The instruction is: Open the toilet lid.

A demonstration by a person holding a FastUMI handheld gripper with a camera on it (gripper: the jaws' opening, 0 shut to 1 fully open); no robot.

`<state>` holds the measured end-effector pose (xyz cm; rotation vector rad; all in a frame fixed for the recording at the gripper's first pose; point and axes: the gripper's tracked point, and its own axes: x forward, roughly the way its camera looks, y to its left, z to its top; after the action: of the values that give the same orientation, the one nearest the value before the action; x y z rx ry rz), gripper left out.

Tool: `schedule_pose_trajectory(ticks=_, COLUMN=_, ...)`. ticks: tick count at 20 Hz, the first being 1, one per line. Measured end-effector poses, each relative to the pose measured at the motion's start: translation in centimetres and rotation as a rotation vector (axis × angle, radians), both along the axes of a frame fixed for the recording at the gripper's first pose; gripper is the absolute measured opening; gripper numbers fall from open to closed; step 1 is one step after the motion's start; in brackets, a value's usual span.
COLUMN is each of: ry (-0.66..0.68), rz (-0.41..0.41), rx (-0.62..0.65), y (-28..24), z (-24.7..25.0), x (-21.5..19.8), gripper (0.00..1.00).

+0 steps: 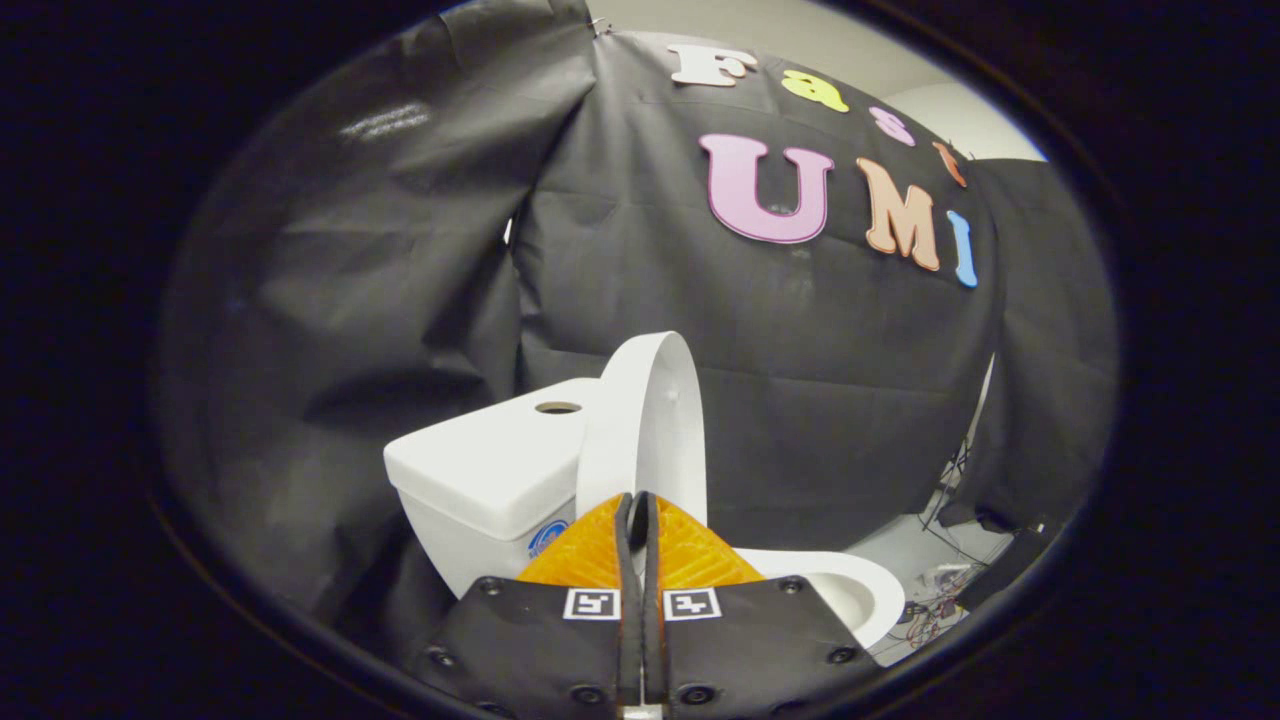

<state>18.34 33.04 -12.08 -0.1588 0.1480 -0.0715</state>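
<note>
- Gripper [637, 505], orange ribbed fingers [590, 555] with black pads, was closed: pads pressed together, nothing visibly held between them.
- White oval plastic toilet lid [650, 420] stood raised, just beyond the fingertips, long axis near vertical, leaning back against the white ceramic cistern [490, 465].
- Lid seen almost edge-on, underside facing the white bowl [850, 585].
- Bowl rim open, beside the fingers.
</note>
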Motion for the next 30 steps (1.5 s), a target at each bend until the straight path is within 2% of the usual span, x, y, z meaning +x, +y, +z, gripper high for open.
schedule_pose_trajectory(ticks=2, ry=0.001, rz=0.011, rx=-0.002, y=0.1, z=0.1, x=-0.1, gripper=0.1)
schedule_pose_trajectory(ticks=3, ry=0.008, rz=0.043, rx=0.013, y=0.7, z=-0.5, x=0.0, gripper=0.13)
schedule_pose_trajectory(ticks=7, ry=0.042, rz=0.056, rx=-0.013, y=0.3, z=-1.6, x=-0.7, gripper=0.25)
schedule_pose_trajectory(ticks=8, ry=0.045, rz=0.069, rx=-0.012, y=0.3, z=-1.6, x=-0.9, gripper=0.3)
schedule_pose_trajectory(ticks=12, ry=0.025, rz=0.032, rx=-0.015, y=-2.3, z=-1.7, x=-2.1, gripper=0.7)
schedule_pose_trajectory(ticks=15, ry=0.006, rz=0.07, rx=0.021, y=-3.0, z=-0.8, x=-3.2, gripper=1.0)
schedule_pose_trajectory(ticks=19, ry=-0.041, rz=0.098, rx=0.051, y=-5.6, z=2.0, x=-5.2, gripper=0.99)
schedule_pose_trajectory(ticks=25, ry=-0.04, rz=-0.007, rx=0.057, y=-12.6, z=3.9, x=-8.1, gripper=0.99)
schedule_pose_trajectory(ticks=28, ry=-0.026, rz=0.043, rx=0.111, y=-13.6, z=4.9, x=-8.8, gripper=0.99)
schedule_pose_trajectory(ticks=30, ry=-0.022, rz=0.016, rx=0.084, y=-16.2, z=6.0, x=-10.0, gripper=0.99)
